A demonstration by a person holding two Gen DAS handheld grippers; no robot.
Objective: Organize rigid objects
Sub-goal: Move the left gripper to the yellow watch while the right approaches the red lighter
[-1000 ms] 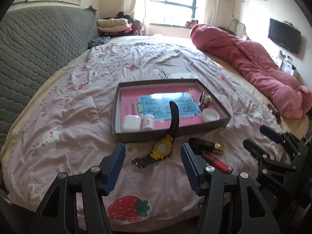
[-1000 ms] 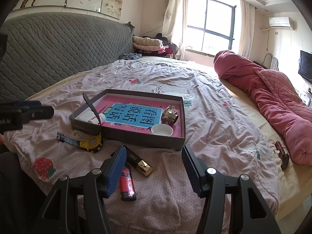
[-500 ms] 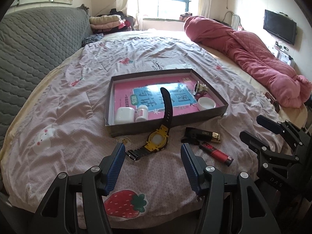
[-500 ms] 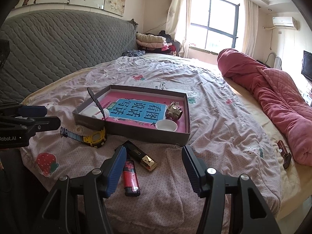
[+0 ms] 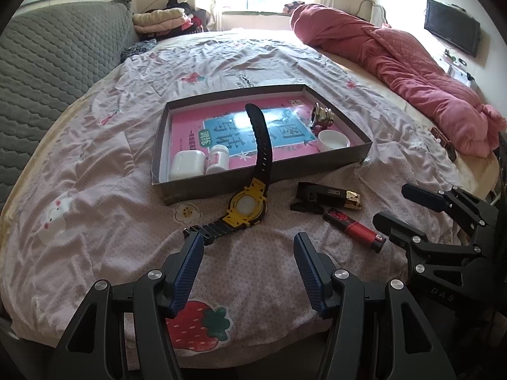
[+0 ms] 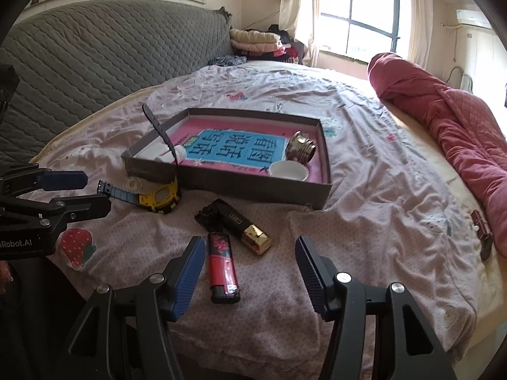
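Observation:
A shallow grey box [image 5: 259,181] [image 6: 253,186] with a pink and blue book inside lies on the bed. It holds a white case [image 5: 187,164], a small white bottle [image 5: 218,158], a brass piece [image 5: 322,116] [image 6: 301,150] and a white dish [image 5: 333,141] [image 6: 288,171]. In front of it lie a yellow watch [image 5: 247,205] [image 6: 160,197] with one strap leaning on the box, a black and gold lighter [image 5: 329,197] [image 6: 240,224] and a red lighter [image 5: 355,229] [image 6: 222,266]. My left gripper [image 5: 247,266] hangs open just short of the watch. My right gripper [image 6: 250,269] is open with the red lighter near its left finger.
A rolled pink quilt [image 5: 412,69] [image 6: 450,133] lies along the right side of the bed. A grey padded headboard [image 6: 95,63] stands at the left. A small brown object [image 6: 481,231] sits near the right bed edge. Folded clothes [image 5: 161,19] are stacked by the window.
Both grippers have sunk and tilted down towards the bedspread, so the watch and the lighters sit closer to their fingers. The jaws have kept the same width.

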